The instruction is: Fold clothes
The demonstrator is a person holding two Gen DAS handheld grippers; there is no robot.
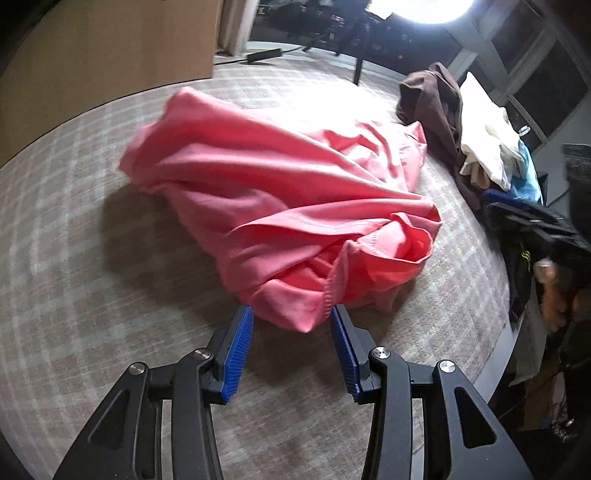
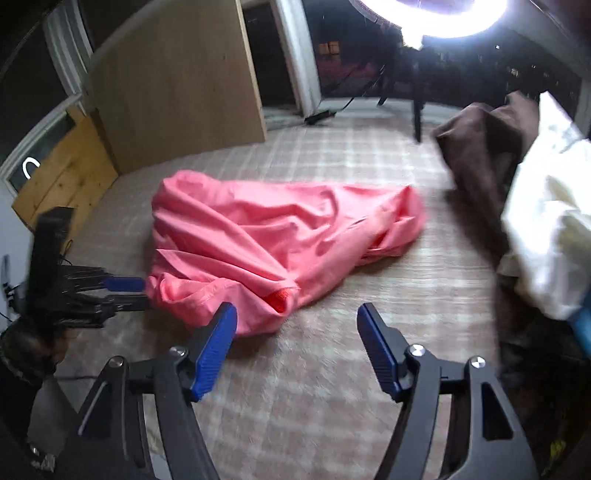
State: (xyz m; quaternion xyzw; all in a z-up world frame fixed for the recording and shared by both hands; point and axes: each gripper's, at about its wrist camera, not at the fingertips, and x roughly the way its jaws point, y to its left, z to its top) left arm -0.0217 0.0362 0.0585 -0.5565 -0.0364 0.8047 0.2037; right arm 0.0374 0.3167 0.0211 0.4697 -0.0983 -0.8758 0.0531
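while the pink garment (image 1: 280,206) lies crumpled in a loose heap near the middle of the plaid-covered worktop (image 1: 74,258), both of my claws sit at its near edge. my left claw (image 1: 291,325) is released: its two blue pads (image 1: 236,354) stand apart, with a stitched hem corner of the garment lying in the gap between them; i cannot tell whether either pad touches the cloth. seen from the right wrist view, the left claw (image 2: 125,291) reaches in from the left side, its tips at the garment's (image 2: 273,236) near left corner. my right claw (image 2: 295,317) is also released, spread wide, above bare worktop (image 2: 314,369); its left pad (image 2: 214,350) sits just beside the garment's near edge, its right pad well clear of it. a pile of other clothes occupies the right side of the worktop: a brown garment (image 1: 436,107) at the far end, white cloth (image 1: 484,136) against it, blue and dark items nearer. a wooden panel (image 2: 177,92) stands beyond the far left edge. a bright ring light (image 2: 436,14) glares at the top.
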